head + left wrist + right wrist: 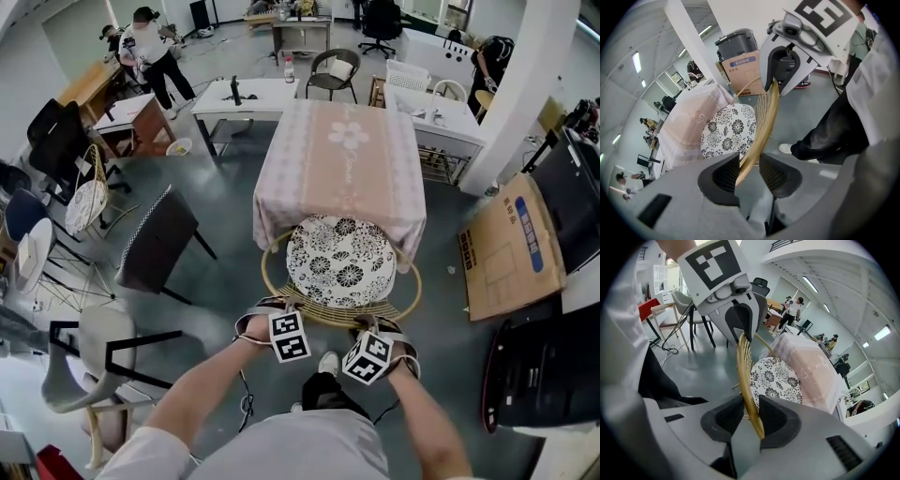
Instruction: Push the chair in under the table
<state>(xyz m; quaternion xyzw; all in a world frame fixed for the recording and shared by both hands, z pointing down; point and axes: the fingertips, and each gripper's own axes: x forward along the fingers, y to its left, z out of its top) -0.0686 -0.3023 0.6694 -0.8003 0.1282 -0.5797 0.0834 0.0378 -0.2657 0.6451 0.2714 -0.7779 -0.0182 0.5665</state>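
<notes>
Forearms reach down from the bottom of the head view to the two grippers, side by side on the near curve of the chair (340, 262)'s rim (323, 317). Left gripper (278, 311) has its jaws a little apart around that rim (761, 131): in the left gripper view (749, 174) the cane lies against one pad with a slit showing at the other, so this looks like a loose hold. Right gripper (373, 330) has its jaws clamped on the rim (746, 376), both pads pressing, as the right gripper view (750, 420) shows. The chair stands at the near side of the desk (337, 178), its patterned cushion just reaching the hem of the pink cloth, so most of the seat is not yet under. The main risk, I judge, is an uneven shove: with one side gripped and the other free to slip, the chair could swing round and run a side of its rim into a desk leg hidden by the cloth. Pushing high on the back could also tip it if a foot snags on the floor, and the hoop may catch and drag the cloth.
</notes>
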